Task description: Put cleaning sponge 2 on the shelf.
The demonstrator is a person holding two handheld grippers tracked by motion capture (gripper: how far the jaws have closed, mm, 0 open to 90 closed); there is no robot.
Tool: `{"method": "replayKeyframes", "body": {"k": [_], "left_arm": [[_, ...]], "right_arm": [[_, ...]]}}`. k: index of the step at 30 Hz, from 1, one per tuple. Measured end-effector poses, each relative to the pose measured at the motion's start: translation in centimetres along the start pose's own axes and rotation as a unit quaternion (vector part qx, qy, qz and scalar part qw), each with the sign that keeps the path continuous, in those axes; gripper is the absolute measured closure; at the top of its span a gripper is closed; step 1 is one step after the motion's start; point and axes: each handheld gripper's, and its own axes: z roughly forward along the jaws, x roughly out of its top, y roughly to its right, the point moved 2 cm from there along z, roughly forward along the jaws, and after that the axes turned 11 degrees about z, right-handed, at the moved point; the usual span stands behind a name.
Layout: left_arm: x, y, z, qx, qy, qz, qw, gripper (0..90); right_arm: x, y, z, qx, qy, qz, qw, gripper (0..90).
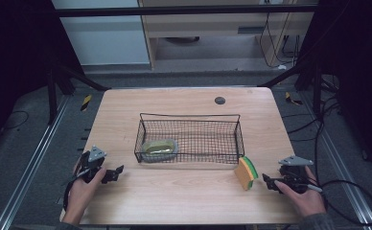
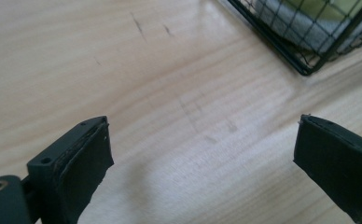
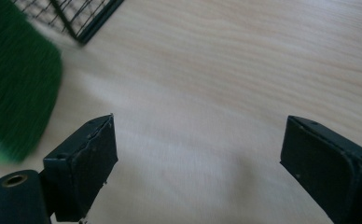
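Observation:
A black wire basket (image 1: 189, 118) stands mid-table and holds a grey cloth with a yellow-green thing (image 1: 159, 148) in its front left corner. That corner (image 2: 305, 70) also appears at the top right of the left gripper view. A yellow and green sponge (image 1: 246, 173) stands on edge just off the basket's front right corner; its green face (image 3: 16, 88) is blurred at the left. My left gripper (image 1: 117, 172) rests low at the table's front left, open, nothing between its jaws (image 2: 202, 154). My right gripper (image 1: 266, 180) sits right of the sponge, open and apart from it (image 3: 198, 158).
The wooden table (image 1: 184, 201) has bare room along its front edge between the two hands. A small dark round disc (image 1: 219, 100) lies near the back edge. Cables trail on the floor at the right.

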Motion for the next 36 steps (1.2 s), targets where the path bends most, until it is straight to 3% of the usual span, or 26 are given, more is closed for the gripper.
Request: {"method": "replayKeyframes", "body": {"k": [3,4,6,8,15,21,27,36], "left_arm": [[-0.6,0.2,0.6,-0.010,-0.010,0.008,0.9999,3.3],[-0.7,0.2,0.8,-0.019,-0.007,-0.001,0.9998,3.0],[-0.9,0.2,1.1,-0.021,-0.016,0.001,0.9996,3.0],[-0.8,0.4,1.3,-0.026,-0.011,0.002,0.9996,1.5],[-0.7,0.4,1.7,-0.021,-0.003,-0.007,0.9997,0.0],[-0.6,0.5,1.8,-0.015,-0.005,-0.012,0.9998,0.0],[-0.6,0.5,1.8,-0.015,-0.004,-0.013,0.9998,0.0],[-0.6,0.5,1.8,-0.015,-0.004,-0.013,0.9998,0.0]], "right_arm": [[-0.7,-0.3,-1.5,-0.012,-0.021,-0.004,0.9997,15.6],[-0.8,-0.5,-2.1,-0.012,-0.025,-0.010,0.9996,16.5],[-0.8,-1.1,-3.0,-0.005,-0.038,-0.011,0.9992,19.5],[-0.4,-1.4,-3.7,-0.007,-0.052,-0.009,0.9986,20.6],[1.3,-2.4,-6.6,-0.001,-0.062,-0.001,0.9981,23.7],[3.8,-4.3,-8.1,0.027,-0.056,-0.009,0.9980,20.0],[5.4,-6.2,-8.7,0.047,-0.063,-0.007,0.9969,12.3],[7.6,-8.5,-7.7,0.053,-0.074,-0.015,0.9958,17.3]]}}
